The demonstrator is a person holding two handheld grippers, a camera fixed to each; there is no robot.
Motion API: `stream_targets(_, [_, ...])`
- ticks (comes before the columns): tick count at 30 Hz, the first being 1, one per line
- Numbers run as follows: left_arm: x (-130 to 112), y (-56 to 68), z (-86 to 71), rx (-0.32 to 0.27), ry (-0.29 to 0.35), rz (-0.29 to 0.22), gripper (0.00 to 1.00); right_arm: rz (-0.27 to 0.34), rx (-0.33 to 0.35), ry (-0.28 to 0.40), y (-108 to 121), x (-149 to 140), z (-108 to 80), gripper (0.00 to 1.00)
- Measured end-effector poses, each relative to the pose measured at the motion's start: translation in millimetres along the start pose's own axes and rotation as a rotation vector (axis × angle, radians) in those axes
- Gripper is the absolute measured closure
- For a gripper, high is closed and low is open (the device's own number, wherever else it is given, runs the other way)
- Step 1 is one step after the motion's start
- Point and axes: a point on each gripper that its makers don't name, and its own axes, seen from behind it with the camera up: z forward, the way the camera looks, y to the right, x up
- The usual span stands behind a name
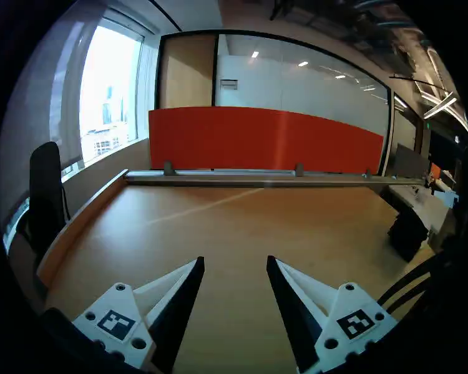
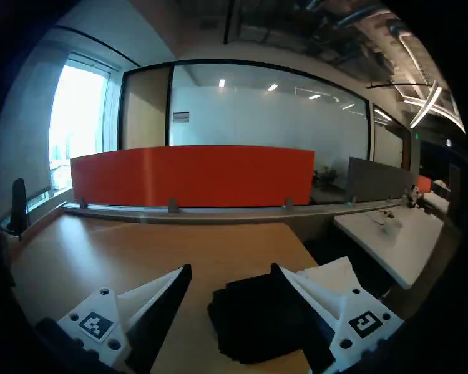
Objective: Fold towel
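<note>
Since the towel already lies in a compact black stack, what counts here is where it sits relative to each gripper. The wooden table point(image 1: 234, 224) spans both views, with a long orange partition point(image 1: 265, 140) standing along its far edge at 12 o'clock.

In the right gripper view the black towel point(image 2: 253, 318) rests on the table near its front right corner. It lies at 6 o'clock, just past the fingertips and partly behind the right-hand finger. It looks roughly square with layered edges on its 9 o'clock side, so I cannot name a long axis with confidence.

The right gripper point(image 2: 229, 268) is spread wide and grips nothing. Its fingers straddle the cloth in the picture, but whether they touch it is unclear.

The left gripper point(image 1: 234, 258) is also wide open and empty, with bare tabletop ahead of it toward 12 o'clock.

I judge the right gripper to be much the nearer. A grasp would probably mean dropping straight ahead onto the towel's near edge, while the left gripper would first have to swing across.
</note>
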Motion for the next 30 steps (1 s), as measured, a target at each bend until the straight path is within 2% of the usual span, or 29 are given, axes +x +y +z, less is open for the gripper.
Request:
stream_targets(7, [24,-1.4,6.3,-0.008,0.064,-0.017,0.27,0.007,0.014,0.024,-17,10,-1.3,0.02])
stream_targets(15, [51,-12.6,14.3,0.021,0.140,-0.034,0.27,0.021,0.038,0.068,-45,32,0.1,0.01])
stream_targets(20, [65,-14.9,17.9,0.020,0.182,-0.063,0.27,0.013,0.061,0.087,-68,42,1.9,0.00])
stream_targets(30, [85,-16.2,16.3,0.009,0.234,-0.057,0.27,0.006,0.108,0.113,-116,52,6.3,0.01])
